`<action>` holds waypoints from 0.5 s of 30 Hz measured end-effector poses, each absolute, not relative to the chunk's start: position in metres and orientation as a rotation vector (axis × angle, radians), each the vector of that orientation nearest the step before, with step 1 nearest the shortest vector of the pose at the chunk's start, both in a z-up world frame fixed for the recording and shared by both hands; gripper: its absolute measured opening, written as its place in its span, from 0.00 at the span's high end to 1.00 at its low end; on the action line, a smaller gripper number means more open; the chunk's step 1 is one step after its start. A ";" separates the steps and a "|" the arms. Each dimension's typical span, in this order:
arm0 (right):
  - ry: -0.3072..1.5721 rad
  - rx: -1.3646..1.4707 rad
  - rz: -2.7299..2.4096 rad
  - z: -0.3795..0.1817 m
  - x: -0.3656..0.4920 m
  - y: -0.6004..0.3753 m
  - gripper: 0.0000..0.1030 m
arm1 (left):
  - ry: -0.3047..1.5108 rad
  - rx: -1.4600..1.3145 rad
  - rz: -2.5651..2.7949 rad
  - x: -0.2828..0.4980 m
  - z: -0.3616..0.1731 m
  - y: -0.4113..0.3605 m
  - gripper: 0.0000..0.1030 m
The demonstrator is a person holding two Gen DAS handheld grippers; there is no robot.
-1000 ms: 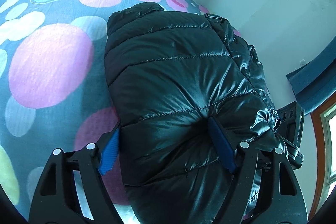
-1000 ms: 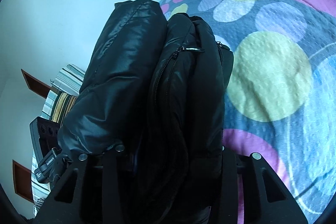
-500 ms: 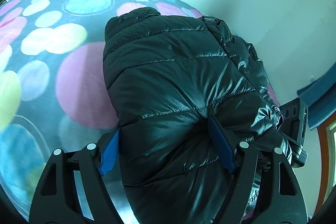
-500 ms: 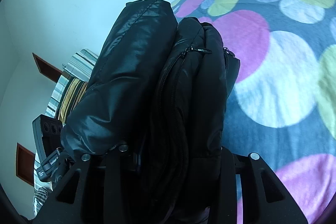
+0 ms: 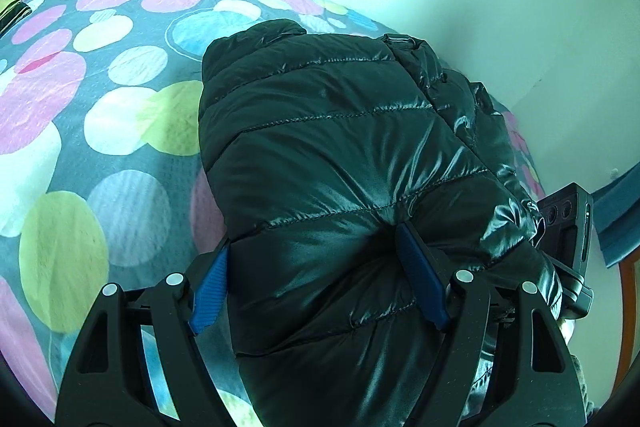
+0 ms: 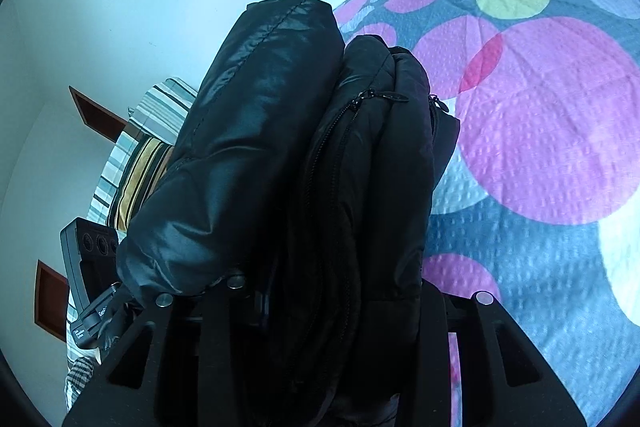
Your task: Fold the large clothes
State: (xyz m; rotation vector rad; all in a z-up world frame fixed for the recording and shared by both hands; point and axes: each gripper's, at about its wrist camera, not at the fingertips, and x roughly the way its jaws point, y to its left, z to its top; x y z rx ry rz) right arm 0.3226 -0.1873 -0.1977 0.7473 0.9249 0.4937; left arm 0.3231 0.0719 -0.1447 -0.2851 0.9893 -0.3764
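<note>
left hand-held gripper (image 5: pixel 320 287): its blue pads (image 5: pixel 420 287) are squeezing a fat wad of the black puffer jacket (image 5: pixel 328 155) from both sides. The jaws are standing wide, but they're clamped on it, not free.
right hand-held gripper (image 6: pixel 320 307): also clamped on the jacket (image 6: pixel 360 187), on the thinner zipper side, with the folded layers bunching up between its black fingers. The pads themselves are buried under fabric, so I'm going by how the bundle is pinching in at the jaws.
where the jacket is: it's riding in the air as a folded bundle between the two grippers, sticking out toward 12 o'clock in both wrist views, above the bed.
how it's going to handle: judging by looks, light, very squishy, and the shiny shell is looking slippery. A thin pinch would probably be sliding off, so deep bites across several layers near the folded edges seem the way to go. It's springy too, so I'm guessing it'll be puffing open once let go.
zipper (image 6: pixel 360 99): showing at about 1 o'clock on the right view, the only hard bit.
bed (image 5: pixel 100 147): polka dot cover spreading behind, toward 10 o'clock on the left view and 2 o'clock on the right.
</note>
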 end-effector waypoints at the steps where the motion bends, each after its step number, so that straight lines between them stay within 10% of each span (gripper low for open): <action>1: 0.929 0.747 0.492 -0.200 0.322 -0.188 0.63 | 0.992 -0.282 -0.375 0.326 -0.146 0.074 0.25; 15: 0.975 0.770 0.454 -0.229 0.323 -0.193 0.63 | 1.009 -0.235 -0.356 0.335 -0.167 0.070 0.24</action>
